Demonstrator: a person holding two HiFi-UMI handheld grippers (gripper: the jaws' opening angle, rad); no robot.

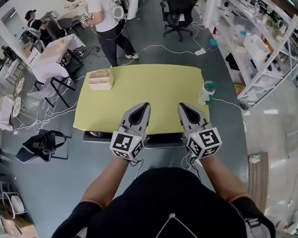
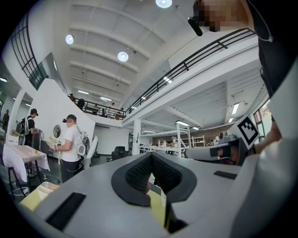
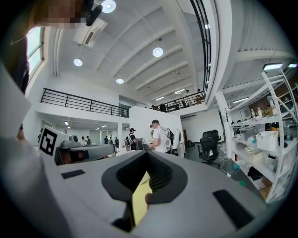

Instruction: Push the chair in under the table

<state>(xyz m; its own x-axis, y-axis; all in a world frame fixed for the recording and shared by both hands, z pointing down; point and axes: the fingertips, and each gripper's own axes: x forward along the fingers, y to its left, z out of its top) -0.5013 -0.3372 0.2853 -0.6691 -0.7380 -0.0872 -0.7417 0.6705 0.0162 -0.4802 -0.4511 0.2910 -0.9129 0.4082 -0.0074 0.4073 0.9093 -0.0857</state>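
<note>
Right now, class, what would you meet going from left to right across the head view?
black bag → beige tray → left claw → right claw → plastic cup → white shelving

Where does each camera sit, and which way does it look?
Head view: on the person's head, steeply down at yellow table; left gripper, right gripper, forearms show.
Left gripper view: on that gripper, level across the hall; its shut fingers show.
Right gripper view: likewise on its gripper; shut fingers show.
Both gripper views share the person in white.
</note>
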